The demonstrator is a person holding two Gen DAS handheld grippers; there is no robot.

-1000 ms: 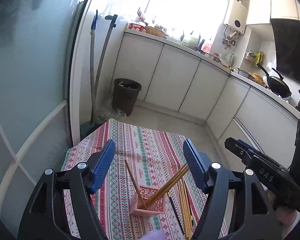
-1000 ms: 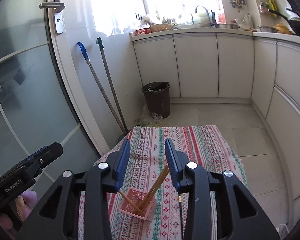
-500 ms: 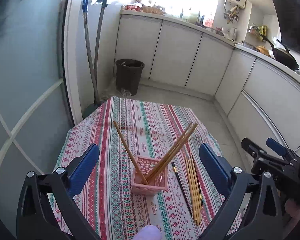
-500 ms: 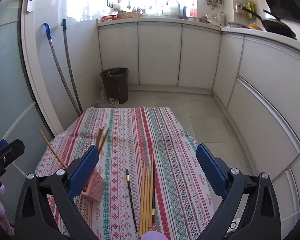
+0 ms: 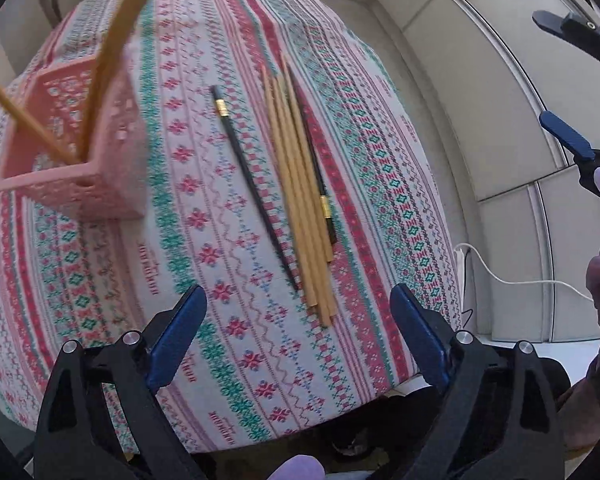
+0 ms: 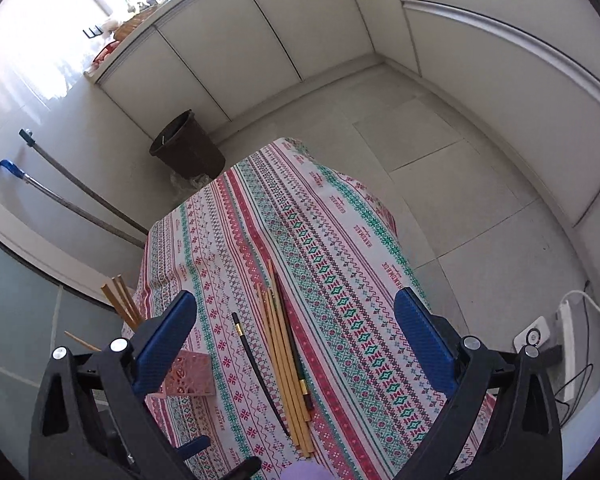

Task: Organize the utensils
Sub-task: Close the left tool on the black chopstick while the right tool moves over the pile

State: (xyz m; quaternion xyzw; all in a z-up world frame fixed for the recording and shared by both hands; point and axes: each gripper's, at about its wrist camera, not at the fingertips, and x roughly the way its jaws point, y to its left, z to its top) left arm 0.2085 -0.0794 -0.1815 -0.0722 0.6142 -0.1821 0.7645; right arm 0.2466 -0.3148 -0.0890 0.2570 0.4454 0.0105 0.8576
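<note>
The left gripper [image 5: 298, 334] is tipped down over the chopsticks [image 5: 300, 200] so one can be picked up for the pink basket [image 5: 74, 146], it seems. Its jaws are spread wide, after closing in a bit, with nothing between them. The chopsticks' near ends are seen just ahead. The right gripper [image 6: 296, 342] has just been opened wide, empty, above the same pile.

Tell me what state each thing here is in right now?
Left gripper: open, holding nothing.
Right gripper: open, holding nothing.
Pink holder: upright, with a few wooden chopsticks leaning inside.
Loose wooden chopsticks: lying flat in a bundle on the tablecloth.
Lone black chopstick: flat beside the bundle.
Bin: upright on the floor.
</note>
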